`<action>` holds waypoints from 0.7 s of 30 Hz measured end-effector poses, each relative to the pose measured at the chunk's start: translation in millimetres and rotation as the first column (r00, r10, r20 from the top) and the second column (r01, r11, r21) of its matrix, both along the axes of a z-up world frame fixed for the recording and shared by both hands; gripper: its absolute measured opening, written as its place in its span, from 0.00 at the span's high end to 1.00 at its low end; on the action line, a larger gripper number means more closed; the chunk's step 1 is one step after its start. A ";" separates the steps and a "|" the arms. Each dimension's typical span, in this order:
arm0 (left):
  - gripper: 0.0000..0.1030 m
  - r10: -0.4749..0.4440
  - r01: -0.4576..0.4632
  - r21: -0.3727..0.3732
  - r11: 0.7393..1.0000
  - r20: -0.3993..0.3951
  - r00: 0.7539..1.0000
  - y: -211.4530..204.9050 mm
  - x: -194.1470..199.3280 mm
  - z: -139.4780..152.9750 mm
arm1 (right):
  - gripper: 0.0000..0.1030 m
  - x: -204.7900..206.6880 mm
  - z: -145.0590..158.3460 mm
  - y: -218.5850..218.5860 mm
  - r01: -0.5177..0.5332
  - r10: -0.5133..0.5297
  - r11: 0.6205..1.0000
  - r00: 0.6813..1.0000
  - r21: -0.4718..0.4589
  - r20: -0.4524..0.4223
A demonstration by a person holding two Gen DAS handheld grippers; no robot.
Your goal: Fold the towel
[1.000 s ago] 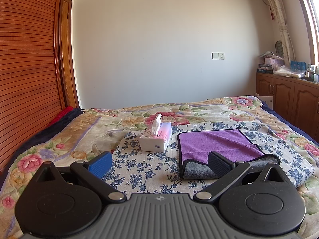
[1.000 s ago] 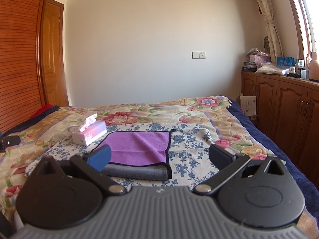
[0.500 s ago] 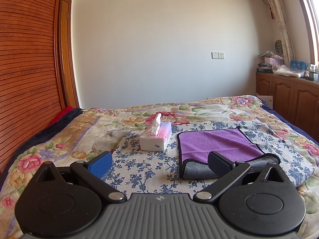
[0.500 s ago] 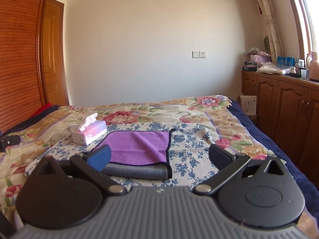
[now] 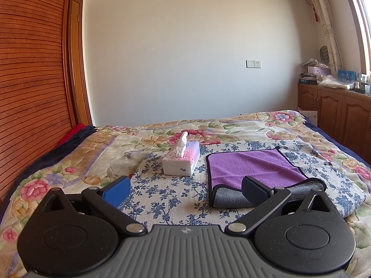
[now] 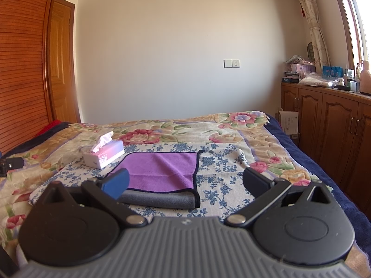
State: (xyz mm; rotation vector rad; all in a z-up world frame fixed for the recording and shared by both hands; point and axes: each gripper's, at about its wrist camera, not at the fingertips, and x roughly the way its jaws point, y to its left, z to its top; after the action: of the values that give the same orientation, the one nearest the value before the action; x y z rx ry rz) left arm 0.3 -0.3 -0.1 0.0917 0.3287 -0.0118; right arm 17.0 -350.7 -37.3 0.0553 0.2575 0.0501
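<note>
A purple towel (image 5: 252,166) with a black hem lies flat on the blue-flowered cloth on the bed, its near edge turned over to show a grey side (image 5: 228,199). In the right wrist view the towel (image 6: 162,170) lies ahead and to the left. My left gripper (image 5: 185,191) is open and empty, held above the bed, its right finger in front of the towel's near edge. My right gripper (image 6: 185,184) is open and empty, with its left finger over the towel's near left corner.
A white and pink tissue box (image 5: 182,159) stands left of the towel, also in the right wrist view (image 6: 104,155). The floral bed cover (image 5: 69,162) spreads all around. A wooden cabinet (image 6: 329,125) runs along the right wall. A slatted wooden wall (image 5: 27,92) is on the left.
</note>
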 end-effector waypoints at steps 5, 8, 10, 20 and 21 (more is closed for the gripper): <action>0.00 -0.001 0.001 -0.002 1.000 -0.006 1.000 1.7 0.2 0.1 | 0.00 0.9 -1.6 0.7 -0.003 0.003 1.000 1.000 -0.002 -0.006; 0.00 -0.016 0.016 -0.012 1.000 -0.016 1.000 1.6 1.8 -0.2 | 0.00 1.6 -2.4 2.0 -0.003 0.003 1.000 1.000 -0.010 -0.009; 0.00 -0.020 0.019 -0.007 1.000 -0.019 1.000 1.7 3.8 -0.6 | 0.00 2.6 -2.7 3.3 -0.008 0.008 1.000 1.000 -0.015 -0.015; 0.00 -0.023 0.023 -0.008 1.000 -0.058 0.998 1.1 20.9 -3.6 | 0.00 10.9 -4.7 6.5 -0.020 0.018 0.999 0.999 -0.027 -0.050; 0.00 -0.024 0.024 -0.006 1.000 -0.061 0.998 0.2 22.5 -4.1 | 0.00 11.6 -4.8 6.4 -0.019 0.017 0.999 0.998 -0.026 -0.053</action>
State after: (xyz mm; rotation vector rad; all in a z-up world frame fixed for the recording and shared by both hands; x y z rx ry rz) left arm 22.8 -0.1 -4.2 0.0907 0.3885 -0.0394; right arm 28.6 -344.3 -42.1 0.0279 0.3117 0.0632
